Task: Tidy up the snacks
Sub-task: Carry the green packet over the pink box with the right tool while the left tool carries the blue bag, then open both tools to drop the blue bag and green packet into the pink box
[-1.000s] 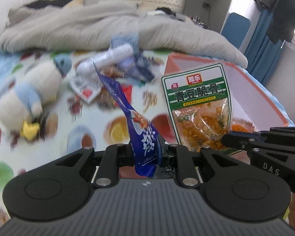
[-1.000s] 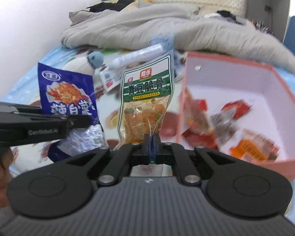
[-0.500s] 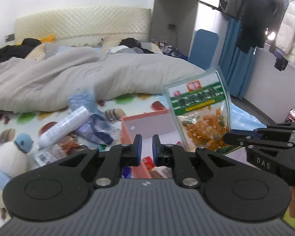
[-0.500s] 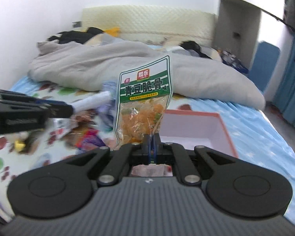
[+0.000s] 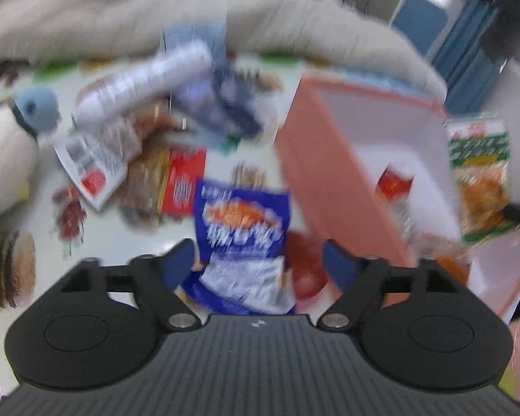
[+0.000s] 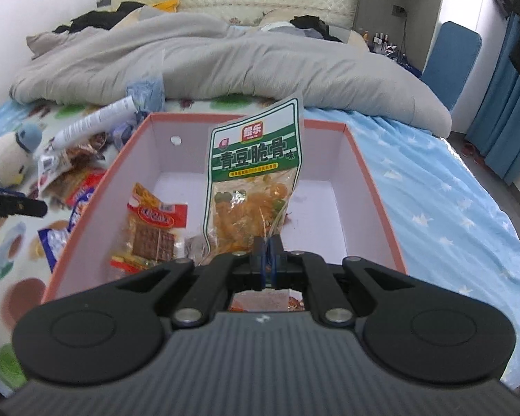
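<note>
My left gripper hangs over the bed sheet beside the box, its jaws opening wide. A blue snack packet lies flat on the sheet under the gap, and the pads do not press it; this view is blurred. My right gripper is shut on the bottom edge of a green snack packet, held upright over the salmon-pink box. A cookie packet and other snacks lie inside the box. The blue packet also shows left of the box, below one left finger.
Loose snacks and a white tube lie on the sheet left of the box. A plush penguin sits at the far left. A grey duvet is heaped behind the box. Blue star-patterned sheet lies to the right.
The left gripper let go of the blue packet, which now lies on the sheet, and its jaws went wide. The right gripper carried the green packet over the box.
</note>
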Demonstrator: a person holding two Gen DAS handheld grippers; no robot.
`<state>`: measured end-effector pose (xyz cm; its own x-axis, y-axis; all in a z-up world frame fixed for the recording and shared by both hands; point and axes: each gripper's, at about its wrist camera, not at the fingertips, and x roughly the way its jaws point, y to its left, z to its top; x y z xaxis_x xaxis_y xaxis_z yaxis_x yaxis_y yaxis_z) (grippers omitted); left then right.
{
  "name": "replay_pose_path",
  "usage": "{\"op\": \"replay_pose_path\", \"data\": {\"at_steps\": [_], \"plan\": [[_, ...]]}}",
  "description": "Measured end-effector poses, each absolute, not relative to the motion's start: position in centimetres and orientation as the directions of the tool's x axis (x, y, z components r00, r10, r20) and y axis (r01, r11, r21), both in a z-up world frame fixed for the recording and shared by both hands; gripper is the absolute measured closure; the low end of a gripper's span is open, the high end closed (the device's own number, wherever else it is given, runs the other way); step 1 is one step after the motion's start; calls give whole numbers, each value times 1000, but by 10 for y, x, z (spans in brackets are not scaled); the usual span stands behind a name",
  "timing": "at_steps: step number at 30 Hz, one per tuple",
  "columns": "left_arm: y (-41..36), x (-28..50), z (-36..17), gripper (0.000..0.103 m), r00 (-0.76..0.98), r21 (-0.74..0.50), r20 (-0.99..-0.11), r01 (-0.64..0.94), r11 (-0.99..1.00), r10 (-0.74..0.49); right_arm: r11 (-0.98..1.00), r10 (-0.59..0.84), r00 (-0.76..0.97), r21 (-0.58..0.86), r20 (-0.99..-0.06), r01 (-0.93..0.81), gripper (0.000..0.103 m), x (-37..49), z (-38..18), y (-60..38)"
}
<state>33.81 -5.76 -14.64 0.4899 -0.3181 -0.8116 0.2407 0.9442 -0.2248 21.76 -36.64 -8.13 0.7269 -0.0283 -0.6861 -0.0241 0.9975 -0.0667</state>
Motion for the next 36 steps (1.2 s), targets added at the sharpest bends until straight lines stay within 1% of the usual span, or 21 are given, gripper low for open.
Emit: {"op": "replay_pose_path", "data": {"at_steps": [1, 3, 4, 8, 10, 12, 16, 18, 19, 20, 21, 24, 27, 31, 34, 36], "plan": [[-57, 345, -156, 16, 468, -221, -826, 244, 944, -314, 997, -27, 725, -67, -688, -26, 97, 219, -84, -367], [-56, 354, -168, 9, 441, -221, -845, 224, 949, -301, 997, -28, 721, -73, -692, -31, 97, 220, -87, -367], [-57, 357, -174, 7, 431, -221, -851, 222, 950, -299, 997, -29, 718, -76, -696, -34, 97, 222, -89, -366], [-75, 373, -191, 5, 368, -232, -869, 289, 929, -332, 997, -17, 705, -66, -709, -41, 97, 229, -94, -369], [-91, 374, -199, 5, 358, -177, -883, 346, 921, -304, 998, -13, 697, -55, -717, -37, 97, 232, -96, -372], [-105, 373, -207, 5, 364, -88, -900, 390, 916, -242, 999, -12, 687, -44, -726, -29, 97, 236, -98, -378], [-113, 373, -222, 5, 358, -13, -919, 391, 920, -166, 999, -15, 669, -38, -743, -19, 97, 243, -104, -387], [-111, 373, -227, 8, 360, -11, -920, 366, 931, -153, 999, -12, 657, -34, -754, -21, 97, 246, -106, -392], [-108, 373, -228, 13, 363, -15, -919, 354, 935, -152, 999, -13, 653, -37, -758, -22, 97, 249, -106, -393], [-107, 374, -227, 22, 364, -11, -920, 345, 939, -145, 999, -19, 651, -44, -759, -22, 97, 250, -107, -394], [-106, 374, -225, 26, 368, -9, -919, 340, 940, -141, 998, -22, 649, -50, -761, -25, 97, 251, -107, -395], [-102, 378, -218, 35, 364, -25, -920, 317, 948, -146, 998, -23, 640, -52, -768, -27, 97, 257, -108, -398], [-101, 382, -203, 38, 383, -36, -910, 305, 952, -157, 998, -22, 634, -53, -773, -29, 97, 263, -107, -399], [-103, 388, -172, 38, 417, -41, -894, 290, 956, -165, 999, -20, 631, -48, -776, -27, 97, 269, -101, -400], [-103, 387, -136, 38, 482, -93, -848, 272, 958, -219, 999, -18, 632, -39, -774, -19, 97, 273, -97, -402], [-111, 381, -114, 38, 525, -99, -816, 286, 953, -242, 998, -21, 632, -48, -775, -26, 97, 275, -96, -401]]}}
